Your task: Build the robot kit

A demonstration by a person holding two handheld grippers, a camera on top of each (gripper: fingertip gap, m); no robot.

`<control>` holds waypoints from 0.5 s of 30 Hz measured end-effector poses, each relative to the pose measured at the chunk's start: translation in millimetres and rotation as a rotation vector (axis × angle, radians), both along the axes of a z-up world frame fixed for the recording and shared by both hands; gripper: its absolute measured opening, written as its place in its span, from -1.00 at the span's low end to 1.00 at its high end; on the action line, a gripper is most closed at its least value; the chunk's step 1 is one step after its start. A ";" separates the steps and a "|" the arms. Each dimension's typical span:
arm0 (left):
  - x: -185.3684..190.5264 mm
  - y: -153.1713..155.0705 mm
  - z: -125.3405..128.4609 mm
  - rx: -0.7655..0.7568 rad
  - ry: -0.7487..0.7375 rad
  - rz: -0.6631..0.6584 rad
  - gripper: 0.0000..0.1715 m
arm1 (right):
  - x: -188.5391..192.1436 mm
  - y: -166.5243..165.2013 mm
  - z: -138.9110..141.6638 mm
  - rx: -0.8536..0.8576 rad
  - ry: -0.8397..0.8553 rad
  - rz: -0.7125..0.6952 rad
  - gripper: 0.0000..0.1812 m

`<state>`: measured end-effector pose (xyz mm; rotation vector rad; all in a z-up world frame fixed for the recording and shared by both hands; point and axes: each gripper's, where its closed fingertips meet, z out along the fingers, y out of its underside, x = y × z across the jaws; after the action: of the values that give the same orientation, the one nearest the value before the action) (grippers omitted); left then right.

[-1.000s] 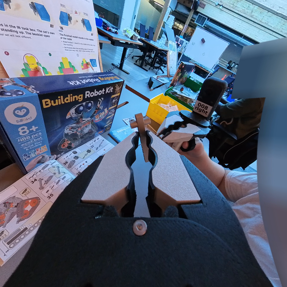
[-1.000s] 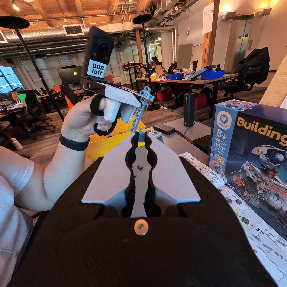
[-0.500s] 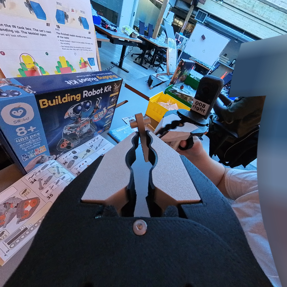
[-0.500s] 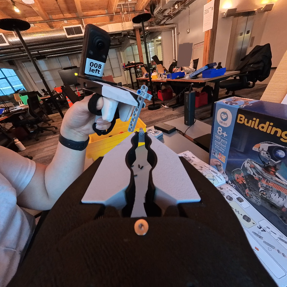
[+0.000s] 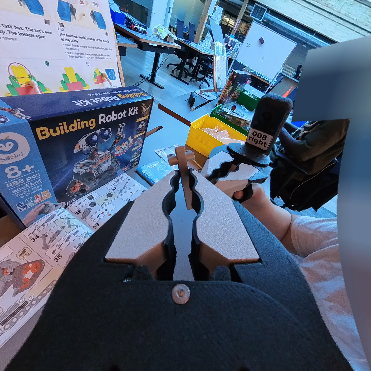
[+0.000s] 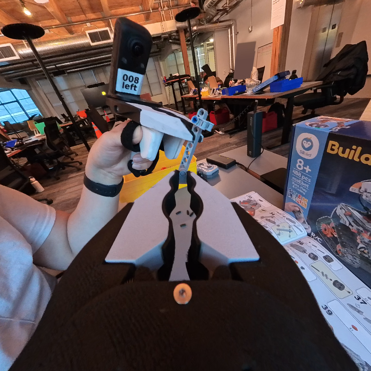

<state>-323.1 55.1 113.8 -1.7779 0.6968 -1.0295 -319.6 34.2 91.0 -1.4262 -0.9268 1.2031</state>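
Left gripper (image 5: pixel 184 176) pinches the grey holed beam (image 6: pixel 189 144) mid-air beside the kit box (image 5: pixel 76 144); right gripper (image 6: pixel 183 177) jaws narrow, clamping the beam's lower end. Risk: beam twists or slips if either squeeze loosens, dropping onto the booklet (image 5: pixel 50 230).

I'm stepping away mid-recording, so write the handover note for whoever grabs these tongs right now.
Left tongs: shut on a long grey holed beam, held up in the air. A grey cross piece with a blue pin sits at its top end.
Right tongs: shut on a small grey connector, which meets the beam's lower end. Whether it is seated cannot be told.
On the table: the robot kit box stands upright, the open instruction booklet lies in front of it, the yellow bin is farther back, and a few small black pins lie loose.
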 end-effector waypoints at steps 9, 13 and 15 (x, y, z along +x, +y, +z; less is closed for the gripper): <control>6.3 10.6 -5.9 0.025 0.034 0.071 -0.93 | 0.4 10.7 -6.4 0.079 -0.077 -0.136 -0.93; 14.7 19.5 -8.6 0.059 0.031 0.120 -0.93 | 3.4 17.9 -7.3 0.170 -0.138 -0.258 -0.93; 18.0 24.7 -7.6 0.079 -0.003 0.141 -0.93 | 6.5 21.5 -5.8 0.212 -0.153 -0.324 -0.92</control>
<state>-305.2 79.8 106.2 -1.7305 0.5933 -0.8985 -313.0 55.7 85.2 -1.4434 -0.8589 0.7426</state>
